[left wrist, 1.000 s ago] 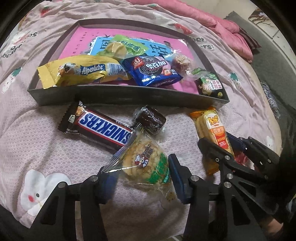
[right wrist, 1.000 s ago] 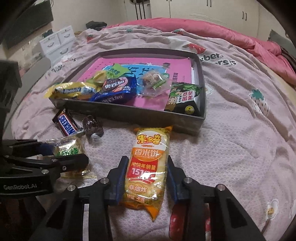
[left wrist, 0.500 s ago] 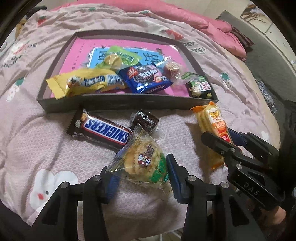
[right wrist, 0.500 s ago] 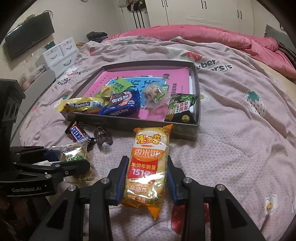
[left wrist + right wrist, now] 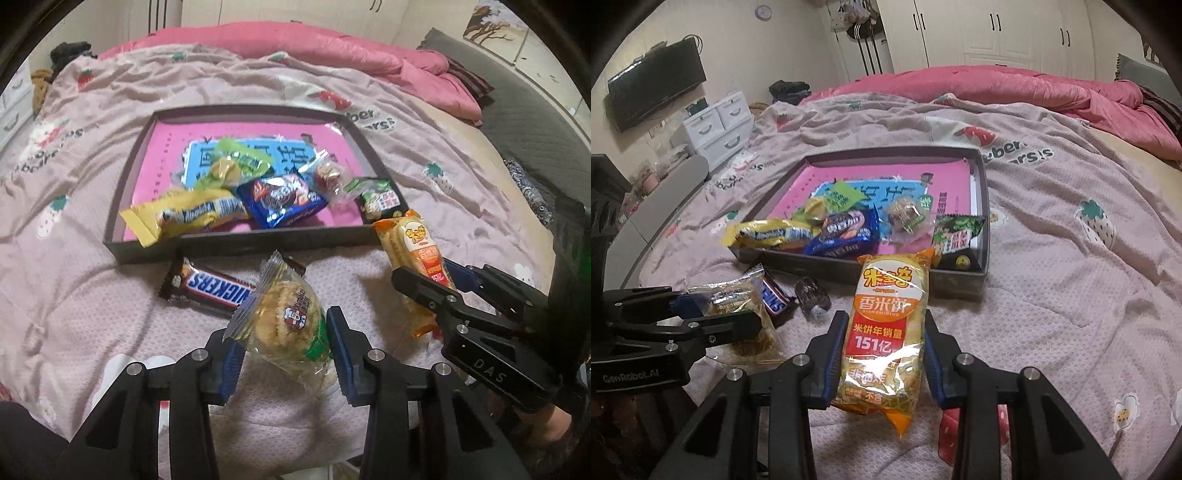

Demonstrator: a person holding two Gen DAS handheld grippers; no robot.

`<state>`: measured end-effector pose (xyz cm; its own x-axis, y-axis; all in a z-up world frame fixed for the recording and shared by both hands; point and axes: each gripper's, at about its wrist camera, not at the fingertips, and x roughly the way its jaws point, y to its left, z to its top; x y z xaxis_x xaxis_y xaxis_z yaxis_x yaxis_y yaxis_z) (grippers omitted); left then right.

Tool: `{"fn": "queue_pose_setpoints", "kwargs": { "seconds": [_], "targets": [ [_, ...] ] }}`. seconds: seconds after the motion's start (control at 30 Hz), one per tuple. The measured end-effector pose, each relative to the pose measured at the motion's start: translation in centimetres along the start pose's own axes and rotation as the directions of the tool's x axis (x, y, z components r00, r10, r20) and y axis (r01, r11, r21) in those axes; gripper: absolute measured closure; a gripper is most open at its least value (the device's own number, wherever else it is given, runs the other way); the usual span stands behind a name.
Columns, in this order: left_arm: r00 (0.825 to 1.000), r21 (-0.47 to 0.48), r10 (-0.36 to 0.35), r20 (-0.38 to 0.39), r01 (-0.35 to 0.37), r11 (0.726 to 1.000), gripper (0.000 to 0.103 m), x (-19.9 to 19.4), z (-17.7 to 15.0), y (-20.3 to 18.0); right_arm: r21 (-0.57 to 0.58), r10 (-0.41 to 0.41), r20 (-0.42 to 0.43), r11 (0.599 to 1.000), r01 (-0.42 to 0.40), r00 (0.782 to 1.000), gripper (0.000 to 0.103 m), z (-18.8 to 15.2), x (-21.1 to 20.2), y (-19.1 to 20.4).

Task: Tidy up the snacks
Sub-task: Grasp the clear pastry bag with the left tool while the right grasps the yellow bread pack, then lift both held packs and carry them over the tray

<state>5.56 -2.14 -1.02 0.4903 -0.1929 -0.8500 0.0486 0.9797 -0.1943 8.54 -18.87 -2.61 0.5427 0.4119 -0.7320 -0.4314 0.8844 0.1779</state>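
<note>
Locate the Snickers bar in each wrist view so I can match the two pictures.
Left wrist: Snickers bar lies centre, on the bedspread before the tray's near wall.
Right wrist: Snickers bar sits lower left, partly behind the clear-wrapped cookie.
Shared landmark: grey tray.

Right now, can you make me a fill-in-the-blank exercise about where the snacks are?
1. The left gripper, jaws closing, has the ____ pack between them.
2. The right gripper holds the ____ rice-cracker pack.
3. The Snickers bar lies ____ the tray.

Missing words: cookie; orange; outside
</note>
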Motion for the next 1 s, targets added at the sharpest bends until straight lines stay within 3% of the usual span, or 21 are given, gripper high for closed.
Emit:
{"fn": "queue_pose_setpoints", "kwargs": {
  "seconds": [0.17,0.57,1.0],
  "targets": [
    [1.000,0.001,0.001,0.016,-0.001,1.000,0.076,-0.6,0.1,-0.1,-0.001,0.007,0.023,1.000,-0.007,1.000,0.065,0.3,-0.5,0.2],
    [1.000,-0.040,-0.016,-0.025,0.015,0.999,0.078,1.1,0.0,1.1,0.009,0.009,0.030,1.000,-0.010,1.000,0.065,0.4,-0.6,0.1],
    [0.999,-0.038,-0.035,-0.016,0.034,0.999,0.080,0.9,0.8,1.5,0.014,0.021,0.040,1.000,-0.021,0.999,0.065,0.9,-0.4,0.1]
  ]
}}
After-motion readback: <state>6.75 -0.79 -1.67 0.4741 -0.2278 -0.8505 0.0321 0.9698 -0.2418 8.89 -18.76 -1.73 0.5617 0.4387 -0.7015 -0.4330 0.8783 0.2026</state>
